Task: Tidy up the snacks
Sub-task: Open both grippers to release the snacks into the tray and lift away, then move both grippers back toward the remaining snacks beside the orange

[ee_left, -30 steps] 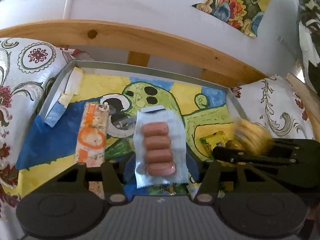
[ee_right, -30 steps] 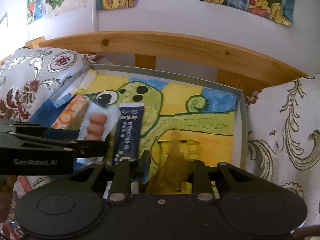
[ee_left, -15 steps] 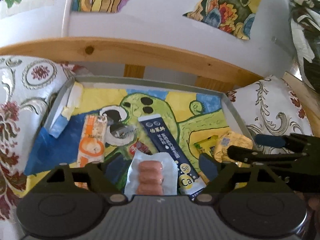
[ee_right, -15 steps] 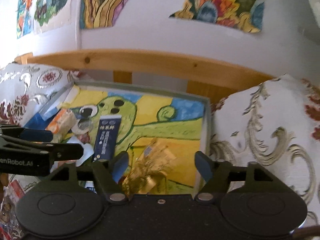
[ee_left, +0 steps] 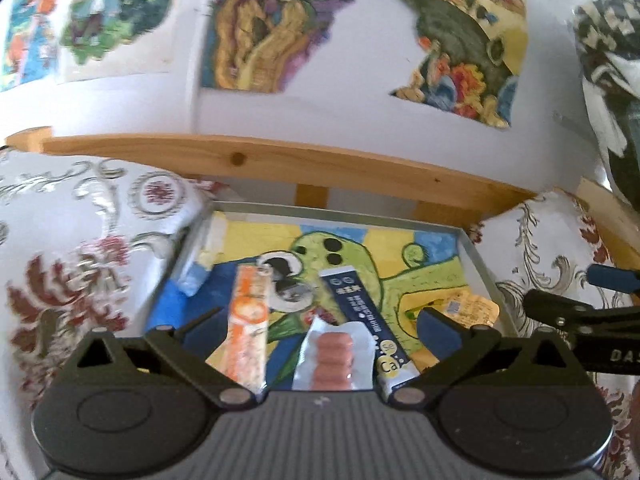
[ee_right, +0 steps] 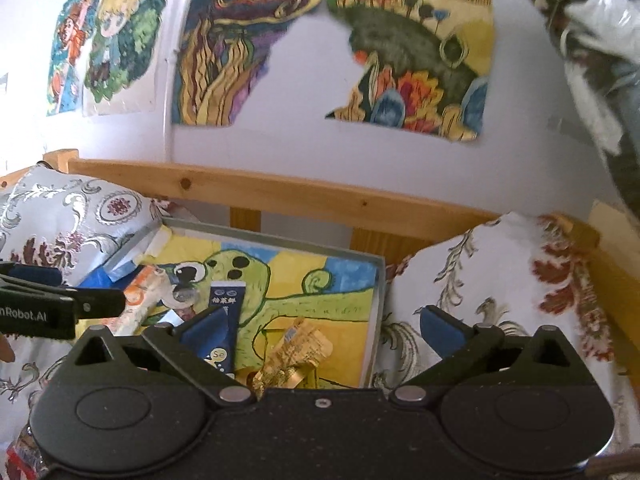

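snacks: sausage pack (ee_left: 334,360), navy stick (ee_left: 362,320), orange pack (ee_left: 248,328), gold wrapper (ee_right: 298,354) all lie in the tray (ee_left: 478,264)
gold wrapper: near tray's right edge
left gripper (ee_left: 316,330): jaws wide, holding nothing
right gripper (ee_right: 320,332): also wide, holding nothing
step: looks between placements
next: probably fetch another snack

My left gripper (ee_left: 316,328) has let go of the sausage pack (ee_left: 334,354), which now lies in the tray (ee_left: 478,258) beside the navy stick (ee_left: 366,322); those jaws stand wide and I sit higher and farther back. My right gripper (ee_right: 320,326) has dropped the gold packet (ee_right: 298,354) into the tray, its jaws spread and pulled back too.
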A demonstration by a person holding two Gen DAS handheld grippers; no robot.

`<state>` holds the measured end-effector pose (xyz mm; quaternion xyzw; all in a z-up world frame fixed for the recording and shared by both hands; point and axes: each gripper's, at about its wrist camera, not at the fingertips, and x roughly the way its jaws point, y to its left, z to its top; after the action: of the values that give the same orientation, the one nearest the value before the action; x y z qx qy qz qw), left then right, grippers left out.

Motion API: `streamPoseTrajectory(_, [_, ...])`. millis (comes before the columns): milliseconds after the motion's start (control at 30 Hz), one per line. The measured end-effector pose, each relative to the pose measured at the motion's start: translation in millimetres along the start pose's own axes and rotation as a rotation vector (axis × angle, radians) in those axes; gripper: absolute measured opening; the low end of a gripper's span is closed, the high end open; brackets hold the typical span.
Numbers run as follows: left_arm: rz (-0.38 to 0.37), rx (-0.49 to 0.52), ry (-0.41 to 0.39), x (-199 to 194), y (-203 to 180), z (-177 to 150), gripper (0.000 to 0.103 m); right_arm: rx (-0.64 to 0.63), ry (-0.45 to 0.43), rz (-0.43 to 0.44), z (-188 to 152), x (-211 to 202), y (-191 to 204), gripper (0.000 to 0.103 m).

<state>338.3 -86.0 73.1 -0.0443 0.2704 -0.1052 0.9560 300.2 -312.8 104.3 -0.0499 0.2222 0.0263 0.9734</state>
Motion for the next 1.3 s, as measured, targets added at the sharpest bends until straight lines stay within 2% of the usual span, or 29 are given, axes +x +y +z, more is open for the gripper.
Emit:
streamPoseTrajectory(300, [0.071, -0.046, -0.049, -55.1, 11.2, -12.0, 0.103, 0.024, -0.065, -0.005, -10.0, -62.3, 10.3, 0.102])
streamPoseTrajectory(667, [0.105, -0.021, -0.057, -118.0, 5.7, -36.9, 0.103, 0.044, -0.136, 0.022, -29.5, -133.2, 30.8, 0.102])
streamPoseTrajectory(900, [0.122, -0.055, -0.06, -149.7, 7.6, -60.5, 0.103, 0.026, -0.165, 0.004, -55.4, -172.7, 42.8, 0.102])
streamPoseTrajectory(1300, [0.158, -0.02, -0.066, -185.8, 8.9, -111.6, 0.103, 0.001, -0.165, -0.048, -105.5, -214.7, 62.1, 0.102])
